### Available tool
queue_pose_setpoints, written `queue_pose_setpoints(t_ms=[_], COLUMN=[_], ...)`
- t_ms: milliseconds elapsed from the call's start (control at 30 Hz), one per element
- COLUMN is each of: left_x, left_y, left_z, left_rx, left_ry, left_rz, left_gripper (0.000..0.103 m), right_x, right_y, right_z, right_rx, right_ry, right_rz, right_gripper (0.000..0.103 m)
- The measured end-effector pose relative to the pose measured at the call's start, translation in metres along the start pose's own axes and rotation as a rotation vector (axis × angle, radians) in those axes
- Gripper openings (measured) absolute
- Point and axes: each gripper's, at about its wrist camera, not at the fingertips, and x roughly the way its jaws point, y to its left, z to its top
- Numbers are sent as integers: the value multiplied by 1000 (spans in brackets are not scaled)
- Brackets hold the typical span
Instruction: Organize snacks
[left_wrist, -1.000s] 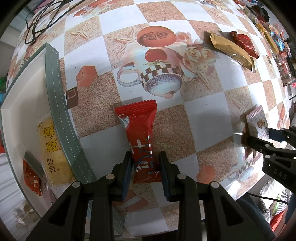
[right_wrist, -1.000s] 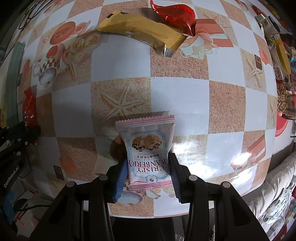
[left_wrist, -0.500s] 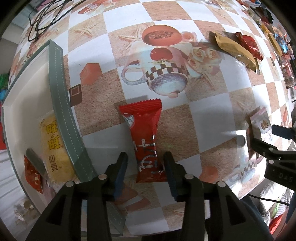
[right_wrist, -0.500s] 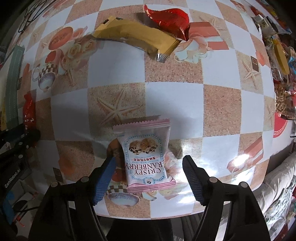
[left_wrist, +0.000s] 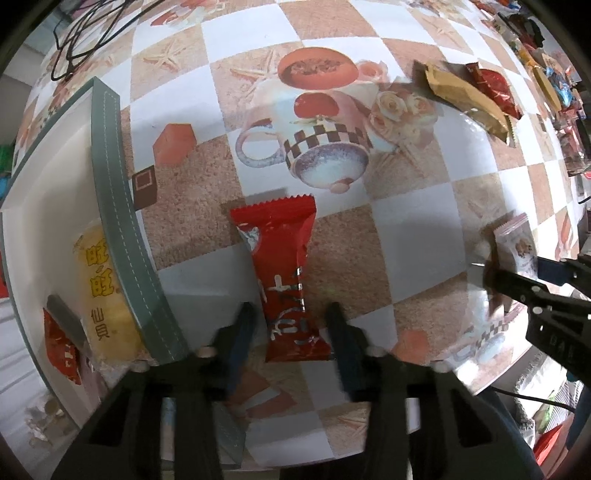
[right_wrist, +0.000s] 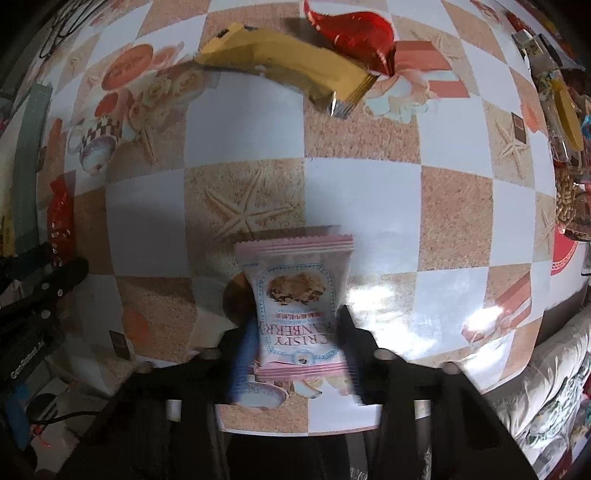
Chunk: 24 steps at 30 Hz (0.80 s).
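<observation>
Across both wrist views, on the checked tablecloth (left_wrist: 406, 229), work toward the white tray (left_wrist: 110, 177) with the green rim at the left edge of the left wrist view; already loaded with a yellow packet (left_wrist: 99, 288), so aim for the bare floor above it.

Leave for later the long gold packet (right_wrist: 288, 70) and the red foil packet (right_wrist: 354, 33) at the top of the right wrist view, touching each other and well apart from both tools.

At lower centre of the left wrist view, find the red packet (left_wrist: 284, 266) flat on the cloth, its near end between the spread fingers of the left gripper (left_wrist: 291, 332), with a gap on each side. Close squarely on the filled body, not the crimped seal; probably light and slippery. Lift above the rim before swinging left.

At lower centre of the right wrist view, check the pink cranberry packet (right_wrist: 295, 295) inside the right gripper (right_wrist: 295, 343): fingers drawn close to its edges, but too blurred to tell whether pinching. Confirm the hold before raising.
</observation>
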Motion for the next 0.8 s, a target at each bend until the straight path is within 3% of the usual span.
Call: queue_pose_setpoints(t_ms=[167,533,800], left_x=[-5,-44,-58], left_y=[13,33,56], left_z=[-3,-16,-21], left_rx=[-26,-39,-75], left_ry=[-11,-110,-125], left_rz=[-44,-84,-96], left_gripper=[26,26,26], right_x=[-4,-28,-41], right_y=[-7,2,16], right_z=[-5,-4,-1], right_rx=[33,-19,-60], right_ry=[-12,-58,-79], right_rz=[38,67,63], right_gripper=[40,40,40])
